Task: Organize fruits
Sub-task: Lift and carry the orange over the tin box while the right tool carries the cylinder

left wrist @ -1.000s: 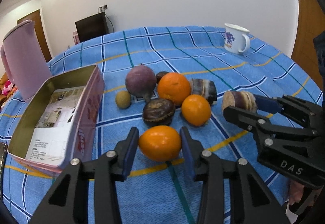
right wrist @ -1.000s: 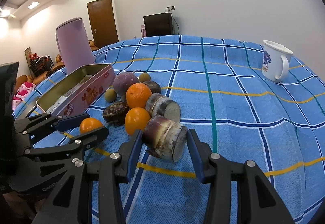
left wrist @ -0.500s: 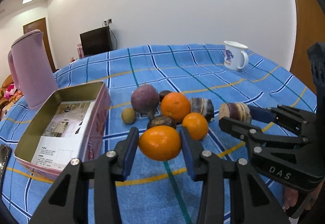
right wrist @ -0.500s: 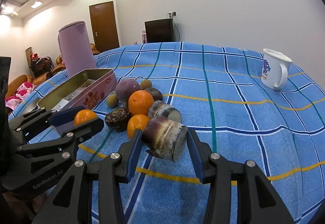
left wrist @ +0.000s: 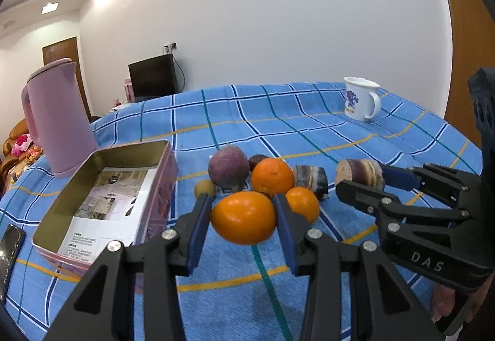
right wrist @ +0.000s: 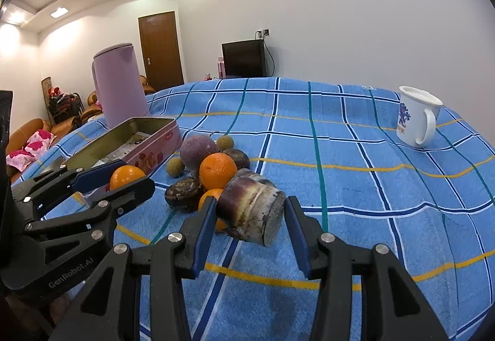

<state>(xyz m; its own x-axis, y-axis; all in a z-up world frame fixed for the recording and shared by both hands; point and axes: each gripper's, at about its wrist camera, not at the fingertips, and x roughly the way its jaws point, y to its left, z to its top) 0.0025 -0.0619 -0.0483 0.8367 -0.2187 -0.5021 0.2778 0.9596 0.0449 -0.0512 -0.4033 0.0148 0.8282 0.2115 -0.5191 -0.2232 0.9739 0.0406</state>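
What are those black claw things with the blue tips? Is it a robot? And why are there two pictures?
It's not a robot. A person holds two grabbing tools, one in each hand, and each tool has a little camera looking along its two fingers. So there are two pictures, one from each tool.

The left gripper is squeezing an orange between its blue pads. The right gripper is squeezing a chunk of sugarcane. Both are lifted off the table.

On the blue checked tablecloth lie more fruits: two more oranges, a round purple fruit, small brown ones and another sugarcane piece. Beside them is an open pink tin, probably where the fruit goes. There is also a pink jug and a white mug.
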